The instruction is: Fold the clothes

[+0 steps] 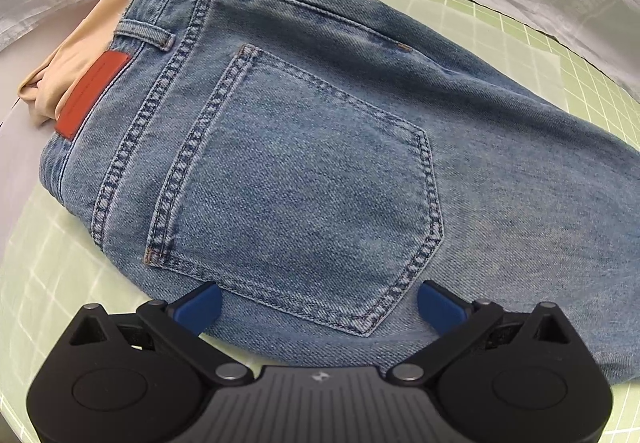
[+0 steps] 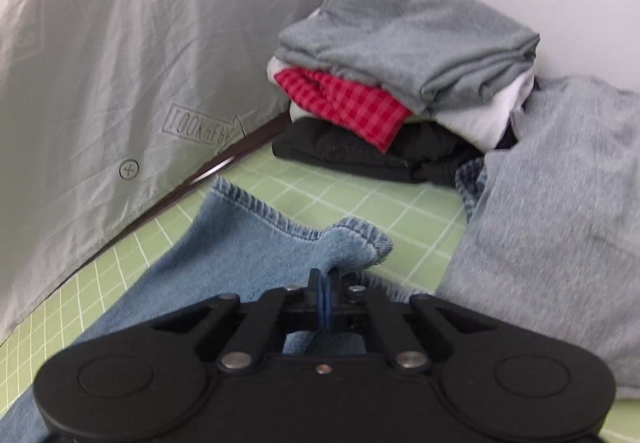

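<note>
Blue jeans (image 1: 320,147) lie back side up on the green grid mat (image 1: 500,15), showing a back pocket and a red waistband patch (image 1: 94,93). My left gripper (image 1: 320,307) hovers open over the lower edge of that pocket, blue fingertips (image 1: 202,305) apart with denim between them. In the right wrist view, my right gripper (image 2: 325,283) is shut on the hem end of a jeans leg (image 2: 256,239), which is lifted slightly off the mat.
A stack of folded clothes (image 2: 400,83), grey on top, red check, white and black below, stands at the back. A grey garment (image 2: 560,211) lies at right. Beige cloth (image 1: 80,43) sits beside the waistband. A printed grey sheet (image 2: 120,63) borders the mat (image 2: 360,199).
</note>
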Motion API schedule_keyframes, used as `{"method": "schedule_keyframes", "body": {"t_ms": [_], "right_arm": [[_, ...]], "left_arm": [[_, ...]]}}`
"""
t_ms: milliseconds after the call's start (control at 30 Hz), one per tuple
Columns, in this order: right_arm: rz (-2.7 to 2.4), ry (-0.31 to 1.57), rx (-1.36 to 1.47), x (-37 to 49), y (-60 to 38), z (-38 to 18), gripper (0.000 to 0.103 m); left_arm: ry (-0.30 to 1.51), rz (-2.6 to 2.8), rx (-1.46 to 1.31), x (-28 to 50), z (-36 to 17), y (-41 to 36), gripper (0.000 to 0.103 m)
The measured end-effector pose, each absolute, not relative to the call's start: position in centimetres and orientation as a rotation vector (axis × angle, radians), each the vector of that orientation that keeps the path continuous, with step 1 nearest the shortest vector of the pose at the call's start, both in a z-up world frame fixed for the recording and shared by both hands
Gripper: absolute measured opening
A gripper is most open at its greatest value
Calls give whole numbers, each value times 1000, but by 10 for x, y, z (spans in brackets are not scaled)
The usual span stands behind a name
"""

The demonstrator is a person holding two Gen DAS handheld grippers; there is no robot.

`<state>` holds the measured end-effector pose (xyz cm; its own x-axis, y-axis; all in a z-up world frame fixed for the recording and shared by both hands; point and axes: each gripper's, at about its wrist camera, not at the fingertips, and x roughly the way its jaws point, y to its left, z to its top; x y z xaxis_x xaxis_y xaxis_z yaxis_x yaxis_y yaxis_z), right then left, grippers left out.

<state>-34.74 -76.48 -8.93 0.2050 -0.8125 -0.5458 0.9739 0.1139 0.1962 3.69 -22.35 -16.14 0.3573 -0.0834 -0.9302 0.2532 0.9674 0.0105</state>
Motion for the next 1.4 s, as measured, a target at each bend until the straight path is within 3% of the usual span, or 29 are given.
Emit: {"method": "schedule_keyframes", "body": {"t_ms": [133, 433, 533, 567, 633, 900, 1067, 1200, 1300, 1367, 1400], "right_arm": [[-1379, 261, 552, -367, -759, -60, 1], [-1466, 492, 582, -395, -759, -99, 0], [-1363, 473, 608, -388, -748, -103, 11], [-1316, 450, 635, -385, -745, -104, 25], [-1316, 465, 640, -377, -745, -109, 42], [-1355, 549, 642, -345, -746, -130, 46], [-1370, 576, 631, -333, -749, -136, 59], [-1369, 562, 606, -332, -754, -133, 59], [-1369, 551, 588, -332, -758, -131, 52], [-1368, 543, 575, -332, -760, -129, 22], [-1368, 540, 569, -332, -761, -128, 19]], "left_arm": [[1197, -242, 169, 43, -159, -223, 103], [1179, -248, 169, 46, -152, -223, 103], [1171, -248, 168, 48, -149, -224, 103], [1167, -249, 167, 48, -148, -224, 103], [1158, -249, 167, 48, -146, -223, 103], [1156, -250, 166, 33, -148, -202, 103], [1151, -246, 163, 16, -160, -215, 103], [1142, -246, 161, 17, -160, -217, 103], [1135, -246, 160, 18, -161, -218, 103], [1133, -246, 160, 17, -161, -218, 103], [1133, -247, 160, 17, -160, -218, 103]]}}
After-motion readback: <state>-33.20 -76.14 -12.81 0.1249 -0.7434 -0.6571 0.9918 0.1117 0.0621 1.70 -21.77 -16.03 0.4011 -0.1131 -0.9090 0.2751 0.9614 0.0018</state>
